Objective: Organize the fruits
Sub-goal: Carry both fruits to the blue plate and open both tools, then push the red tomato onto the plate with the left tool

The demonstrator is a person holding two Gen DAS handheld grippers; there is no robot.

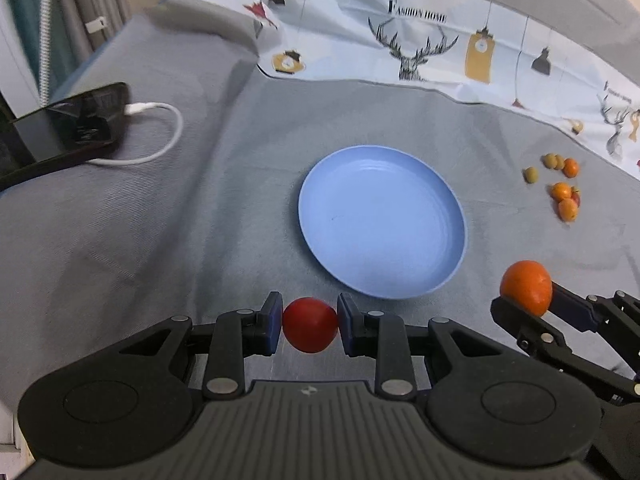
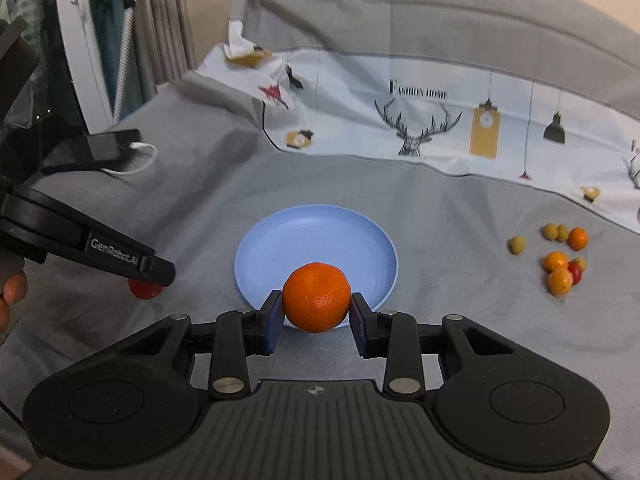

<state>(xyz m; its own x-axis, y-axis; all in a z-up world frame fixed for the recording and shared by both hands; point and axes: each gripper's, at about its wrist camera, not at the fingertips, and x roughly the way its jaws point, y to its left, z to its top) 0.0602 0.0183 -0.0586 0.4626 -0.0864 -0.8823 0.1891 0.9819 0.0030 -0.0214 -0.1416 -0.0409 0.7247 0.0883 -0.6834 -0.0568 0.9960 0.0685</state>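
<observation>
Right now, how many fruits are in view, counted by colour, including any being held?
orange fruits: 4, one held by the right gripper
red fruits: 2, one held by the left gripper
yellow-green fruits: 3
Total: 9

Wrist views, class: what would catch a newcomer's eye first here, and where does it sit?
Each gripper grips a fruit: the left gripper a red fruit, the right gripper an orange. Both are just short of the near rim of an empty blue plate on the grey cloth. More small fruits lie loose to the plate's right.
</observation>
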